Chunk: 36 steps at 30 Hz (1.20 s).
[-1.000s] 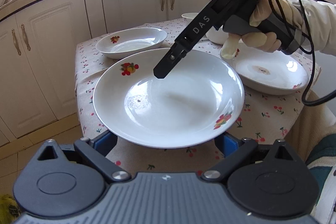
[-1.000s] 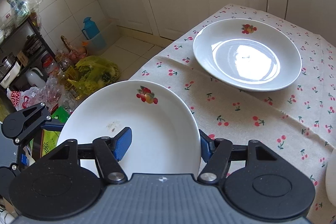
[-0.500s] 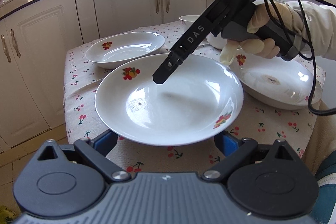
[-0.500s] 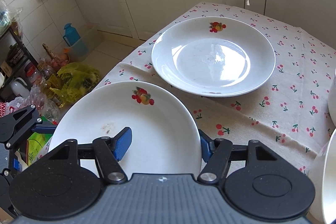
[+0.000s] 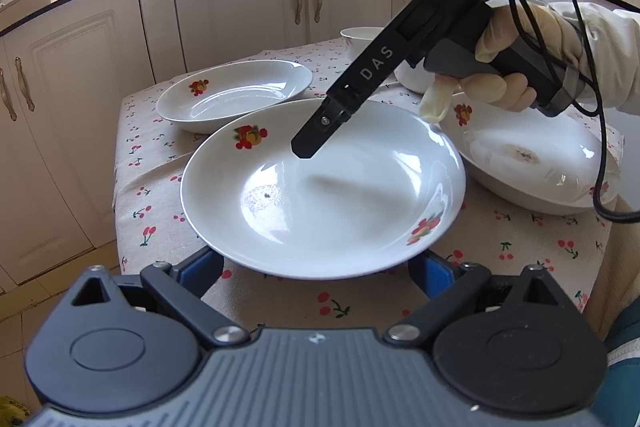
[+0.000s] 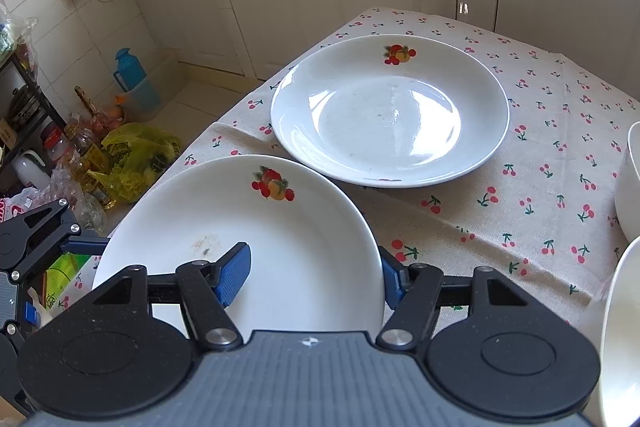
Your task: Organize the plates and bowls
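The right claw (image 6: pixel 312 279) has the rim of the near plate (image 6: pixel 280 215) between its blue pads, one lying on the inside of the dish and one against the outer edge. Its jaws have just been opening a little, so the grasp looks to be easing, though both pads appear to touch the china. A gloved hand (image 5: pixel 508 67) tips it steeply down from the right, which suits lowering a plate flat rather than carrying it off.

The left claw (image 5: pixel 314 267) is spread wide and grasps nothing. Its fingertips sit hidden under the plate's near rim, I'd guess as a steadying rest while the other lets go.

The plate itself lies at the near left corner of the desk (image 6: pixel 520 187), partly past the edge. I cannot tell whether its base is fully down on the cherry cloth.

Just beyond it stands a matching plate (image 6: pixel 390 111), empty. A deeper dish (image 5: pixel 532 163) sits to the right and a white bowl (image 5: pixel 360 35) farther back, all unstacked. Grouping like with like seems barely begun.
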Each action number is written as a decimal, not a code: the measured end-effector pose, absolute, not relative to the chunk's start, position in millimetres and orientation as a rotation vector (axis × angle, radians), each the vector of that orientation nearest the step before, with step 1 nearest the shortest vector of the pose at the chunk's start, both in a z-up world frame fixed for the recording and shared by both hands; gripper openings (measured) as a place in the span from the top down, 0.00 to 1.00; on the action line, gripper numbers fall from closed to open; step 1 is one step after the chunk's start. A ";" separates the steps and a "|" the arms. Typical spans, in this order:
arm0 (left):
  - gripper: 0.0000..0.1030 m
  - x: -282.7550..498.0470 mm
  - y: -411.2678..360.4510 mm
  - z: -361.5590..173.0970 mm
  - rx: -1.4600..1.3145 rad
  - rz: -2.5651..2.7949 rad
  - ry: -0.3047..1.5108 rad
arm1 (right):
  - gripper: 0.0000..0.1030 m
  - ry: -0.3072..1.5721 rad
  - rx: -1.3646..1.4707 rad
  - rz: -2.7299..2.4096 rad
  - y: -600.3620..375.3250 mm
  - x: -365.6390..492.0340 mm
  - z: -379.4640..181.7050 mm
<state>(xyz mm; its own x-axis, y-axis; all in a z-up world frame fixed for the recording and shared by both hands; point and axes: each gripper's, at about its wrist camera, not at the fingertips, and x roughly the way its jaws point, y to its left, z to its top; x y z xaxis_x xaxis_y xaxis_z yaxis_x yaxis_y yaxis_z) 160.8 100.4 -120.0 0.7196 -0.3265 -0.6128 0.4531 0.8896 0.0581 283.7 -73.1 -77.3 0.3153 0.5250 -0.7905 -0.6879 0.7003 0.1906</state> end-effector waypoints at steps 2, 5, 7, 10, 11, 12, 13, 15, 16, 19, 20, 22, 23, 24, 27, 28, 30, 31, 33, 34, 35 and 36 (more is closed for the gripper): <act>0.04 160.8 100.7 -120.1 0.209 -0.433 0.633 | 0.24 0.961 -0.188 0.816 -72.4 283.8 -77.6; 0.04 160.1 102.2 -119.3 0.198 -0.436 0.634 | 0.13 0.960 -0.193 0.823 -69.5 283.1 -77.1; 0.03 159.3 104.4 -118.0 0.187 -0.430 0.639 | 0.08 0.944 -0.209 0.824 -69.1 279.1 -73.6; 0.03 156.0 108.2 -115.2 0.166 -0.417 0.647 | 0.05 0.915 -0.234 0.819 -71.6 271.2 -65.2; 0.03 153.8 109.5 -113.6 0.159 -0.410 0.649 | 0.03 0.904 -0.242 0.815 -73.1 267.6 -61.7; 0.03 151.2 110.6 -111.7 0.154 -0.402 0.650 | 0.02 0.891 -0.248 0.814 -75.5 263.3 -57.7; 0.03 148.3 111.0 -109.7 0.153 -0.396 0.649 | 0.02 0.879 -0.254 0.811 -77.6 259.0 -54.1; 0.03 141.3 111.3 -104.9 0.149 -0.379 0.641 | 0.00 0.849 -0.266 0.803 -84.0 249.2 -45.6; 0.02 137.8 110.8 -101.8 0.145 -0.371 0.637 | 0.00 0.834 -0.268 0.799 -87.8 243.4 -41.6; 0.01 126.8 108.1 -92.5 0.133 -0.351 0.622 | 0.00 0.801 -0.270 0.785 -100.6 225.3 -31.3; 0.01 122.2 106.2 -89.3 0.135 -0.339 0.613 | 0.00 0.790 -0.269 0.779 -105.4 219.1 -28.3; 0.01 116.1 101.6 -85.5 0.140 -0.325 0.608 | 0.00 0.770 -0.264 0.767 -117.2 205.1 -23.8; 0.01 113.4 99.3 -83.2 0.138 -0.320 0.608 | 0.00 0.764 -0.261 0.761 -123.4 197.8 -22.5; 0.01 110.2 96.8 -81.7 0.132 -0.327 0.610 | 0.00 0.757 -0.258 0.752 -129.9 189.7 -21.0; 0.01 98.4 86.5 -77.5 0.117 -0.321 0.586 | 0.00 0.740 -0.254 0.722 -148.9 166.5 -20.1; 0.01 94.9 82.5 -76.7 0.119 -0.311 0.579 | 0.00 0.735 -0.254 0.711 -155.1 159.1 -20.6; 0.01 87.7 73.9 -75.1 0.109 -0.291 0.568 | 0.00 0.725 -0.251 0.689 -169.7 142.9 -22.5; 0.01 85.3 70.9 -74.9 0.101 -0.289 0.564 | 0.00 0.721 -0.247 0.678 -176.8 135.1 -23.9; 0.01 80.8 63.8 -74.9 0.082 -0.275 0.562 | 0.00 0.715 -0.235 0.657 -191.1 119.8 -27.7; 0.01 79.0 59.8 -75.0 0.079 -0.268 0.559 | 0.00 0.716 -0.228 0.651 -197.2 113.7 -30.2; 0.01 76.8 55.4 -75.1 0.075 -0.256 0.554 | 0.00 0.715 -0.225 0.641 -203.2 106.6 -32.5; 0.01 74.8 52.3 -75.4 0.072 -0.250 0.549 | 0.00 0.712 -0.221 0.631 -208.9 99.8 -34.7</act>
<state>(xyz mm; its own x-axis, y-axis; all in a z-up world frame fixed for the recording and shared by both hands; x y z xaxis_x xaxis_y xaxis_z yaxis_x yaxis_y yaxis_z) 74.8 52.3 -75.4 0.8234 -0.2159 -0.5248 0.2541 0.9672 0.0007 99.8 -208.9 -34.7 0.5822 0.4629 -0.6684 -0.6084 0.7934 0.0196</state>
